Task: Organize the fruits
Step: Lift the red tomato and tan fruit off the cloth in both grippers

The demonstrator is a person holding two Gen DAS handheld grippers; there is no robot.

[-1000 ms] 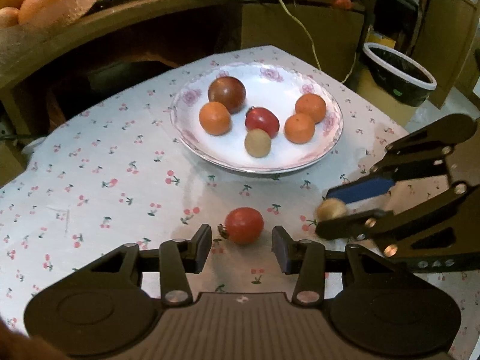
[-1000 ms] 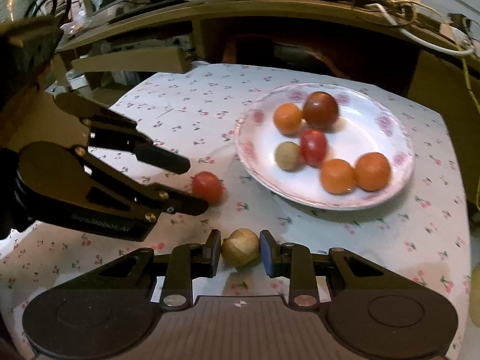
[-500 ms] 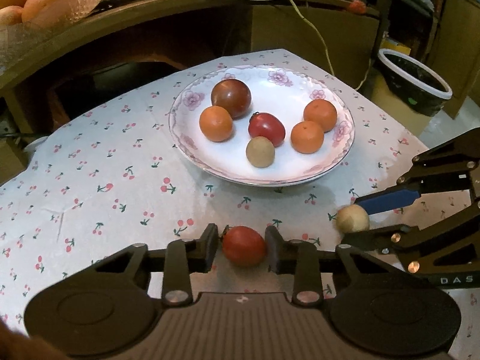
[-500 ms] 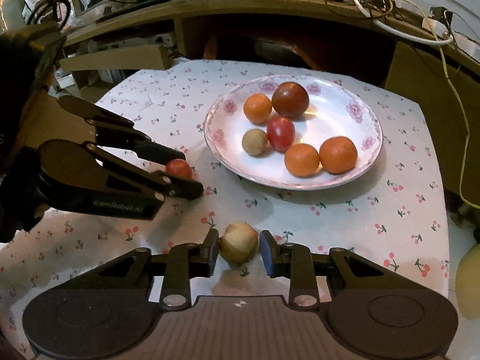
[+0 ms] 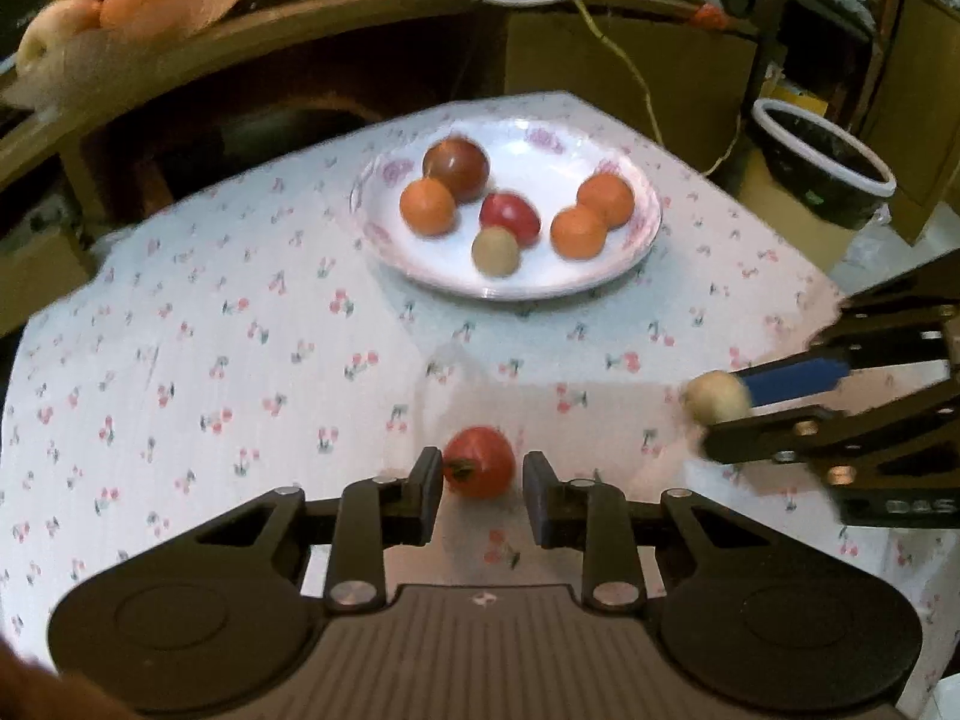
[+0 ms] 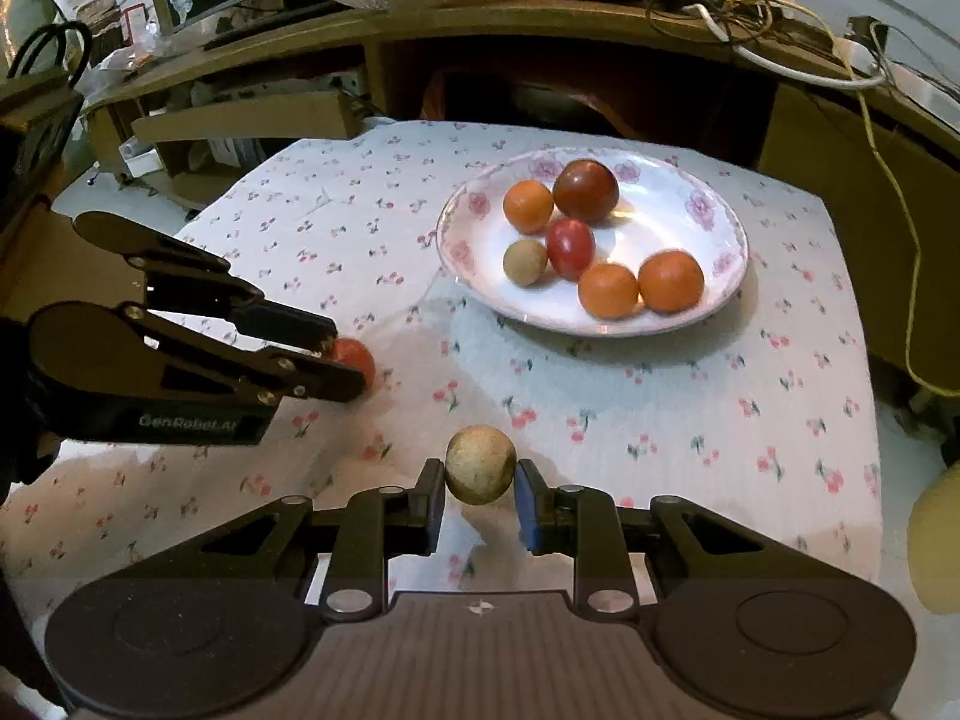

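Holding the last two loose fruits, the left gripper (image 5: 480, 480) squeezes a red tomato (image 5: 480, 469) and the right gripper (image 6: 479, 491) a tan fruit (image 6: 480, 464) at lower middle, while six sit on the plate (image 6: 714, 294) on the bench (image 6: 690, 414), upper right.

We have two wrist fisheyes, each sitting just behind its own jaws and looking steeply down along them at the cherry-print tablecloth (image 5: 240, 324). Left wrist view faces the flowered plate (image 5: 624, 252) from close range, with the right gripper (image 5: 714, 408) entering at its right edge. Right wrist view looks at the same plate (image 6: 708, 294) from the other side, left gripper (image 6: 345, 360) at its left edge. Both share plate, cloth and the cluttered wooden shelf (image 6: 540, 30) behind.
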